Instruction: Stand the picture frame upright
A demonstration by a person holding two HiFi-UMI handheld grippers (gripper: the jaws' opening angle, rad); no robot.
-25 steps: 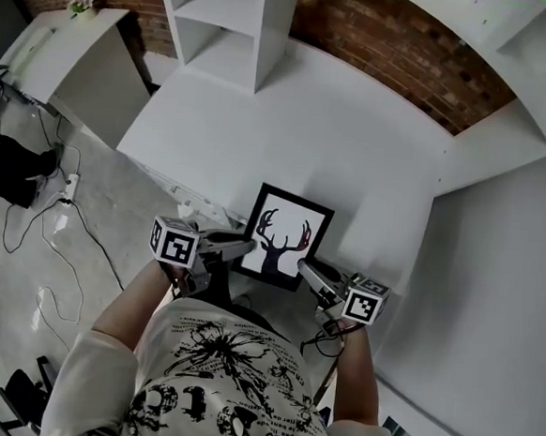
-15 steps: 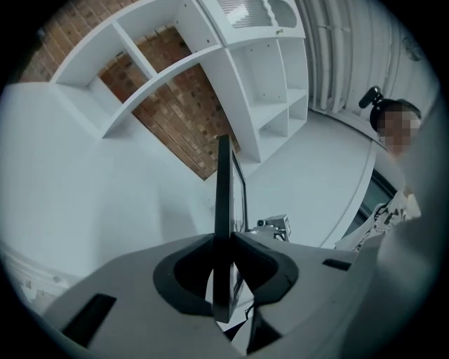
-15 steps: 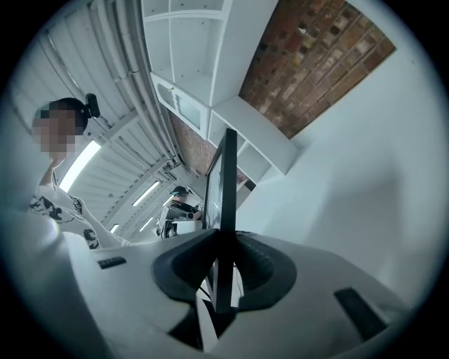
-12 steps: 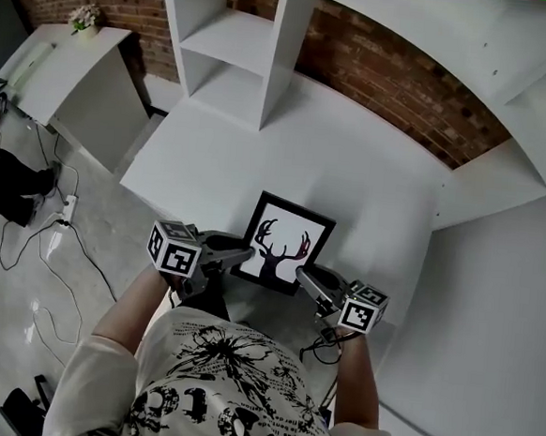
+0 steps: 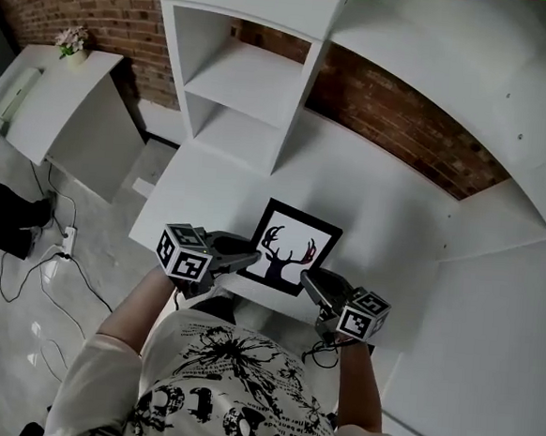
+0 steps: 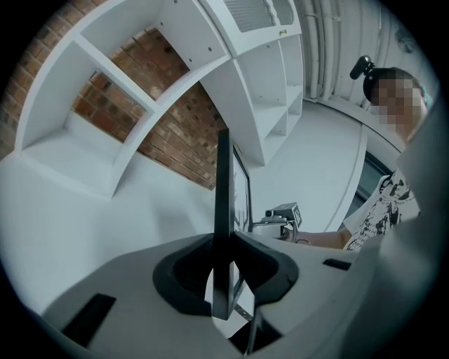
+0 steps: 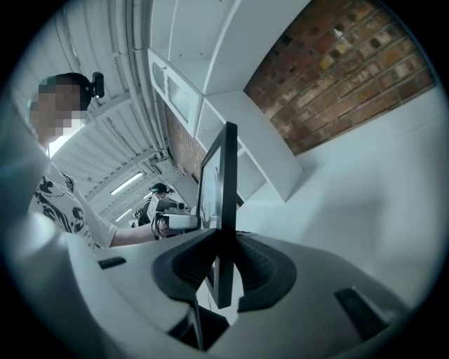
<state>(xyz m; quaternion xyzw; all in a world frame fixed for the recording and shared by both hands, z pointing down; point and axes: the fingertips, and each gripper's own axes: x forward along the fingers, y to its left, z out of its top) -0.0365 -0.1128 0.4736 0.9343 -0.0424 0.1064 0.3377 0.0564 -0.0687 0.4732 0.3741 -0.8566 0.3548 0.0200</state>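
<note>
The picture frame (image 5: pixel 291 246) is black-edged with a deer-antler print on white. I hold it in the air over the white table (image 5: pixel 387 203), face toward me. My left gripper (image 5: pixel 251 256) is shut on its lower left edge, and my right gripper (image 5: pixel 308 277) is shut on its lower right edge. In the left gripper view the frame (image 6: pixel 223 210) stands edge-on between the dark pads, with the right gripper (image 6: pixel 280 219) beyond it. In the right gripper view the frame (image 7: pixel 223 203) is likewise clamped edge-on, with the left gripper (image 7: pixel 172 219) behind.
A white open shelf unit (image 5: pixel 242 78) stands at the back of the table against a brick wall (image 5: pixel 403 119). White counters run along the right (image 5: pixel 492 305). A white cabinet (image 5: pixel 61 102) with a small flower pot (image 5: pixel 72 40) stands at the left; cables (image 5: pixel 37 231) lie on the floor.
Both grippers have carried the frame forward over the table toward the shelf unit, and a little higher. Their hold on its two lower edges is unchanged.
</note>
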